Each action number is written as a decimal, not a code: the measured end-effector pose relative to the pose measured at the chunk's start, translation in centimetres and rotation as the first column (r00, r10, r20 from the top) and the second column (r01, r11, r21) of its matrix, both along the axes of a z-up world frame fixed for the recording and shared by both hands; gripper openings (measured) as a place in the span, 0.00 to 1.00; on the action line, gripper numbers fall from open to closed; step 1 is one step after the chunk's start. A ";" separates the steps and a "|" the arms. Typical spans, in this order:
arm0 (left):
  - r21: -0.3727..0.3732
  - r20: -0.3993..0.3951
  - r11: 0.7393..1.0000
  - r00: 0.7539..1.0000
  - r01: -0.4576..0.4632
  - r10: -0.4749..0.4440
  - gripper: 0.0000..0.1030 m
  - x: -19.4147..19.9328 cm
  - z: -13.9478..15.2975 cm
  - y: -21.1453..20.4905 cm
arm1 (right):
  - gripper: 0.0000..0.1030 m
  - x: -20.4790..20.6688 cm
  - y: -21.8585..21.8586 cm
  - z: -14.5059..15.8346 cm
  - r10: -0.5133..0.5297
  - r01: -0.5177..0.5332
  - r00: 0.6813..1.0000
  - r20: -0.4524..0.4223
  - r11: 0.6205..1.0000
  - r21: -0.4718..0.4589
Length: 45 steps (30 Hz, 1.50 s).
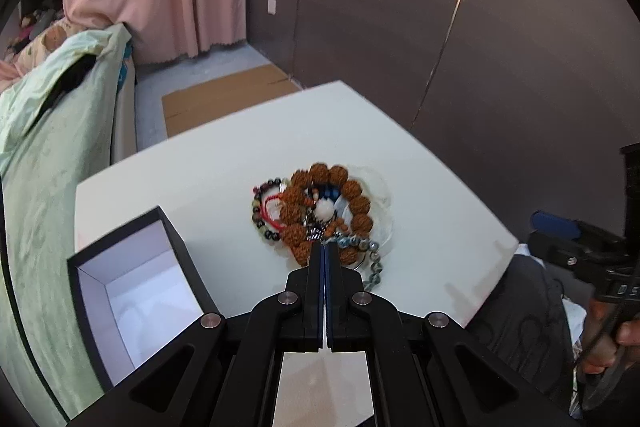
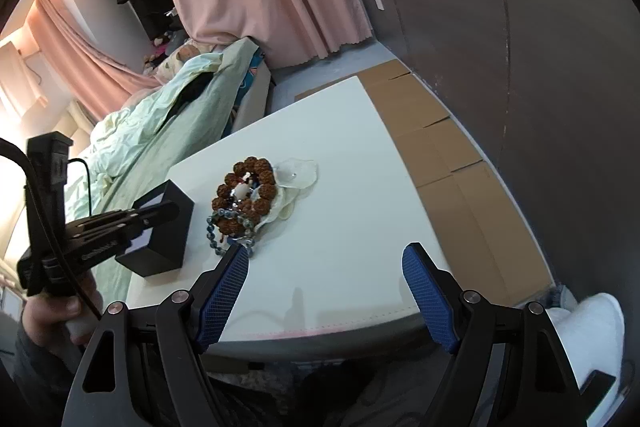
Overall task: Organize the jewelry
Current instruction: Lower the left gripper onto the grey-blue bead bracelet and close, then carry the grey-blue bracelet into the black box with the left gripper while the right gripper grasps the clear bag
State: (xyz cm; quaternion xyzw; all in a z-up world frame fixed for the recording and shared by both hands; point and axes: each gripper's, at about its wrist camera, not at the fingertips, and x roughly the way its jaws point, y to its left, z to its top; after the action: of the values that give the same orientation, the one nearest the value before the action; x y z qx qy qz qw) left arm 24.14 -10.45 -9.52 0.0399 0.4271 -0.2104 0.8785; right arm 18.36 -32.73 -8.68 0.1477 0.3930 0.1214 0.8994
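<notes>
My jaws carry blue cross-hatched pads (image 2: 224, 293). On the white bench (image 1: 224, 163), rust-brown knobbly beads (image 1: 352, 189), grey-blue beads (image 1: 374, 267), a black box (image 1: 132, 291) lined white.

White table (image 1: 224, 163) carries a pile of beaded bracelets (image 1: 320, 211) near its middle, partly on a clear plastic bag (image 2: 302, 171); open black box (image 1: 132, 287) sits well left of the pile.

bracelet pile (image 1: 320, 211): near edge hidden behind left claw (image 1: 325, 247) | grip unclear
</notes>
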 end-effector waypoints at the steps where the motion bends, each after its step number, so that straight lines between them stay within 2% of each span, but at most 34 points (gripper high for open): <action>1: 0.006 0.011 1.000 1.000 0.001 -0.001 0.00 -0.1 0.2 0.0 | 0.78 0.2 0.2 0.0 0.002 -0.002 1.000 -0.003 1.000 0.002; 3: 0.040 0.013 0.999 1.000 0.011 -0.012 0.00 0.0 0.2 -0.4 | 0.78 0.2 0.4 0.0 0.004 -0.004 1.000 -0.003 1.000 0.005; 5: 0.065 -0.020 0.997 0.999 0.033 -0.032 0.00 0.2 -0.3 -0.9 | 0.78 0.1 0.6 0.0 0.006 -0.006 1.000 -0.002 1.000 0.003; 7: 0.056 -0.064 0.996 0.996 0.071 -0.068 0.10 0.3 -1.0 -1.5 | 0.78 -0.1 0.4 -0.1 0.004 -0.004 1.000 -0.003 1.000 0.001; 8: 0.058 -0.071 0.995 0.995 0.080 -0.076 0.28 0.2 -1.1 -1.7 | 0.78 -0.2 0.3 -0.1 -0.001 0.001 1.000 -0.005 1.000 0.002; 9: 0.066 -0.064 0.994 0.995 0.086 -0.082 0.58 0.0 -1.2 -1.9 | 0.78 -0.3 0.2 -0.2 -0.006 0.006 1.000 -0.008 1.000 0.004; 10: 0.081 -0.043 0.993 0.996 0.084 -0.081 0.73 -0.2 -1.3 -2.1 | 0.78 -0.4 0.0 -0.3 -0.013 0.013 1.000 -0.011 1.000 0.008; 11: 0.095 -0.018 0.992 0.997 0.083 -0.082 0.81 -0.4 -1.2 -2.3 | 0.78 -0.4 -0.2 -0.3 -0.018 0.018 1.000 -0.012 1.000 0.011; 13: 0.126 -0.008 0.987 0.995 0.097 -0.097 0.80 -0.5 -1.4 -2.7 | 0.78 -0.5 -0.5 -0.4 -0.024 0.024 1.000 -0.014 1.000 0.014; 14: 0.149 -0.021 0.984 0.995 0.100 -0.098 0.71 -0.3 -1.7 -3.0 | 0.78 -0.5 -0.7 -0.5 -0.025 0.026 1.000 -0.014 1.000 0.016; 15: 0.169 -0.029 0.981 0.995 0.098 -0.095 0.53 0.0 -2.0 -3.1 | 0.78 -0.5 -0.8 -0.5 -0.026 0.026 1.000 -0.015 1.000 0.017; 17: 0.206 -0.050 0.973 0.994 0.101 -0.093 0.41 0.6 -2.8 -3.3 | 0.78 -0.5 -1.0 -0.6 -0.027 0.027 1.000 -0.014 0.999 0.021; 20: 0.233 -0.070 0.967 0.993 0.107 -0.093 0.31 1.4 -3.8 -3.3 | 0.78 -0.4 -1.2 -0.8 -0.025 0.026 1.000 -0.016 0.999 0.027; 27: 0.251 -0.108 0.963 0.991 0.098 -0.073 0.31 3.0 -5.1 -3.0 | 0.78 0.0 -1.5 -1.5 -0.025 0.026 0.999 -0.034 0.999 0.037; 31: 0.202 -0.148 0.975 0.987 0.098 -0.068 0.26 3.6 -5.7 -2.5 | 0.78 0.4 -1.5 -1.6 -0.021 0.022 0.999 -0.039 0.999 0.041; 32: 0.193 -0.146 0.977 0.987 0.092 -0.064 0.15 3.6 -5.6 -2.3 | 0.78 0.5 -1.4 -1.5 -0.018 0.020 0.999 -0.040 0.999 0.042; 33: 0.196 -0.142 0.977 0.988 0.090 -0.063 0.10 3.5 -5.4 -2.3 | 0.78 0.5 -1.5 -1.6 -0.018 0.019 0.999 -0.039 0.999 0.043; 40: 0.144 -0.093 0.986 0.993 0.082 -0.069 0.10 2.2 -3.0 -1.4 | 0.78 2.2 0.3 -1.4 0.031 -0.028 0.999 -0.038 0.997 0.065; 41: 0.134 -0.087 0.988 0.994 0.079 -0.068 0.10 2.1 -2.6 -1.4 | 0.76 2.7 0.8 -1.5 0.040 -0.036 0.998 -0.043 0.996 0.078; 42: 0.123 -0.081 0.990 0.995 0.076 -0.066 0.10 1.9 -2.3 -1.2 | 0.69 3.1 1.0 -1.5 0.047 -0.043 0.998 -0.047 0.995 0.086; 45: 0.090 -0.058 0.994 0.997 0.063 -0.058 0.10 1.5 -1.1 -0.8 | 0.63 4.6 1.9 -1.8 0.075 -0.066 0.995 -0.065 0.988 0.139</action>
State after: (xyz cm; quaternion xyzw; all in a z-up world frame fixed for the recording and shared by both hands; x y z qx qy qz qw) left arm 25.65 -11.22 -10.58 0.0874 0.4590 -0.2180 0.8568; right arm 22.93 -30.84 -10.53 0.1991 0.4199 0.1746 0.8681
